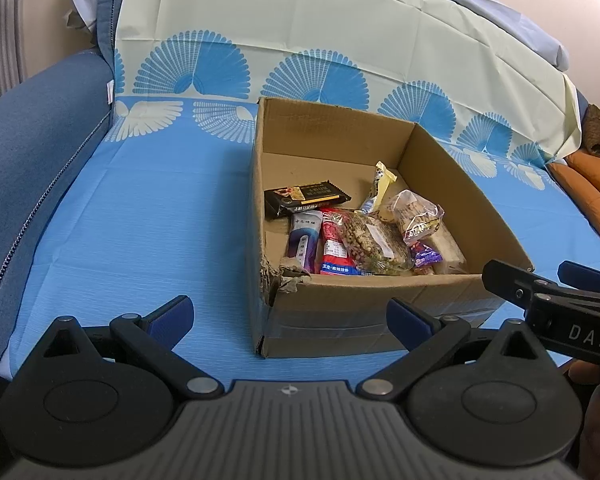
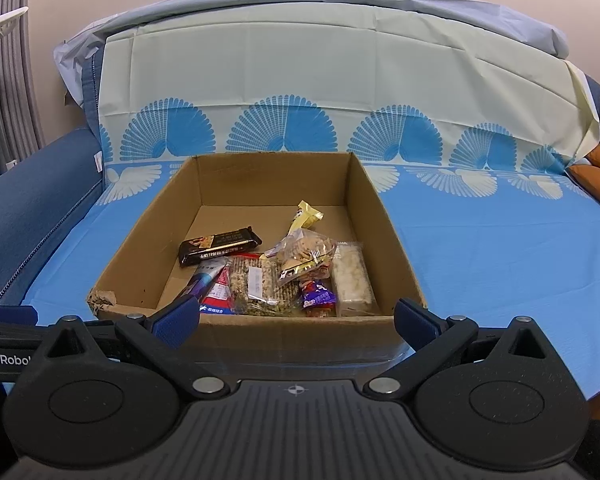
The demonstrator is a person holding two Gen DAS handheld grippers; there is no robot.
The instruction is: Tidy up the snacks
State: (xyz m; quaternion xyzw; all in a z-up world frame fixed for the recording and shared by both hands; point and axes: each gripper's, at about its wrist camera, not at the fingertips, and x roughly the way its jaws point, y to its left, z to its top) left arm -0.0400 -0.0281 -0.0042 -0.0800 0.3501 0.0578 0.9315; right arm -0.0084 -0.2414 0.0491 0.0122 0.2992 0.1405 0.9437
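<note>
Nearest, the left gripper and right gripper both hover with jaws spread wide and nothing between them, just short of the cardboard box. The box sits on the blue-covered sofa seat, toward its front edge. Inside, the snacks are heaped against the box's near wall, a black bar lying behind them.

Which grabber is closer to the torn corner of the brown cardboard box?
Left. The left gripper sits just before the torn corner. The right gripper faces the box's front wall, further along; that corner lies to its left.
</note>
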